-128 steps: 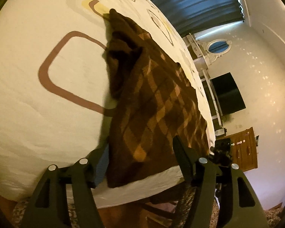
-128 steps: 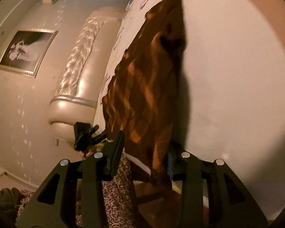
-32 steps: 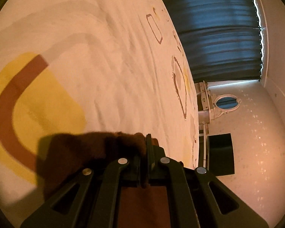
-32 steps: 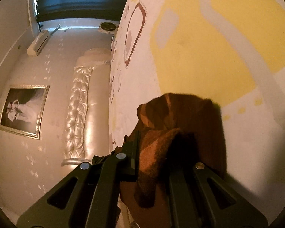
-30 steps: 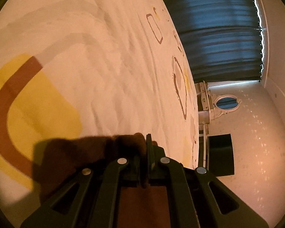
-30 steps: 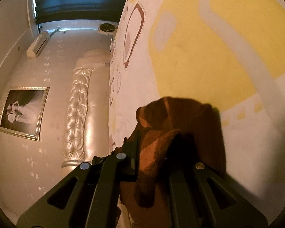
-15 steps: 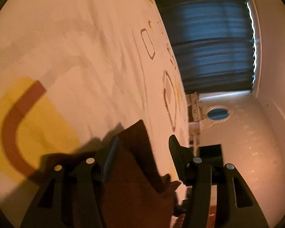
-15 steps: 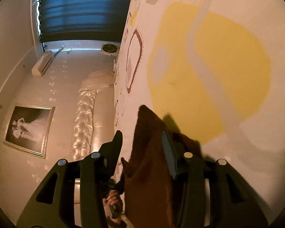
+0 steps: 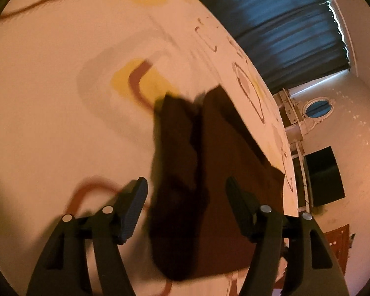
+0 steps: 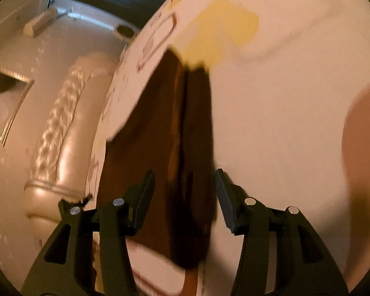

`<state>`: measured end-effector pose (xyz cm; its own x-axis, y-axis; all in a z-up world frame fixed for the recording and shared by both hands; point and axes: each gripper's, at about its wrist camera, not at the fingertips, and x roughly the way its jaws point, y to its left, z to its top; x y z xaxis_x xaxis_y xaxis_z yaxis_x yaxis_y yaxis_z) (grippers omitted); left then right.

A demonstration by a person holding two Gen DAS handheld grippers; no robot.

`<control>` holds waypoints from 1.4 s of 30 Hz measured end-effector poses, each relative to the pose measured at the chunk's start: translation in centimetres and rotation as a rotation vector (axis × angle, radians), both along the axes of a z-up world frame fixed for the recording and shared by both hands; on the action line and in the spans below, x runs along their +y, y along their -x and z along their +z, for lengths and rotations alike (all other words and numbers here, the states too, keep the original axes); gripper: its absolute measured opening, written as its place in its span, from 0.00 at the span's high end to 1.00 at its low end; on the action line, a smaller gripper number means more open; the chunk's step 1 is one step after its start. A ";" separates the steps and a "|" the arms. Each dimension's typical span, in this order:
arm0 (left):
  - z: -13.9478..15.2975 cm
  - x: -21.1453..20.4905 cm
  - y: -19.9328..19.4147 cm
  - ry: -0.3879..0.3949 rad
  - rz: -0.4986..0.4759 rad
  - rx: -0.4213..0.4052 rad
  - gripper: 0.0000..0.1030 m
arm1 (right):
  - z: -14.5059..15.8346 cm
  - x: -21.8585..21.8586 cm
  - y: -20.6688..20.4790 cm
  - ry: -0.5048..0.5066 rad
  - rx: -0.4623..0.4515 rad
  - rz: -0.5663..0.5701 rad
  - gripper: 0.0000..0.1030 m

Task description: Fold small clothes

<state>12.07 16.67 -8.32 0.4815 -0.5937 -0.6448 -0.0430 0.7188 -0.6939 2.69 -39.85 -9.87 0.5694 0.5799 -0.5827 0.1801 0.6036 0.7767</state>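
Item: brown cloth (image 9: 209, 172), lying on the bed (image 9: 61, 98). In your left view it runs from mid-frame down to the lower centre, a darker folded flap (image 9: 175, 177) laid over its left part. In your right view the cloth (image 10: 160, 148) fills the centre, a seam-like fold line running top to bottom.

Left gripper (image 9: 186, 197): jaws opening, well apart. The cloth shows between the fingers, but neither pad presses on it. You hold nothing.

Right gripper (image 10: 185, 192): jaws opening, about half spread. The cloth sits in the gap, free of the pads. Nothing held.

Progress, as judged: one fold looks laid down and let go. The bundle is long and narrow, with its lower end near the bed edge. You likely have at least a crosswise fold left, plus some squaring up. Both views are blurred, so edge alignment cannot be told.

Background: headboard (image 10: 54, 135), upper left to lower left of the right view; curtain (image 9: 283, 24), upper right of the left view.
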 end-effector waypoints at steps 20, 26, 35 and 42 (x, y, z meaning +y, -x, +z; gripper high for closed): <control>0.8 -5.7 1.3 -0.342 -0.064 -0.059 0.80 | -1.0 2.3 3.0 0.031 -0.006 0.106 0.89; 1.5 -4.3 2.6 -0.351 -0.104 -0.102 0.66 | 0.7 1.3 3.2 0.064 0.016 0.129 0.74; 2.8 -5.9 3.4 -0.354 -0.138 -0.171 0.55 | 7.4 4.4 -3.3 0.279 -0.174 0.192 0.68; 1.0 -7.0 3.0 -0.383 -0.165 -0.149 0.39 | 7.8 15.5 -16.3 0.467 -0.245 0.546 0.63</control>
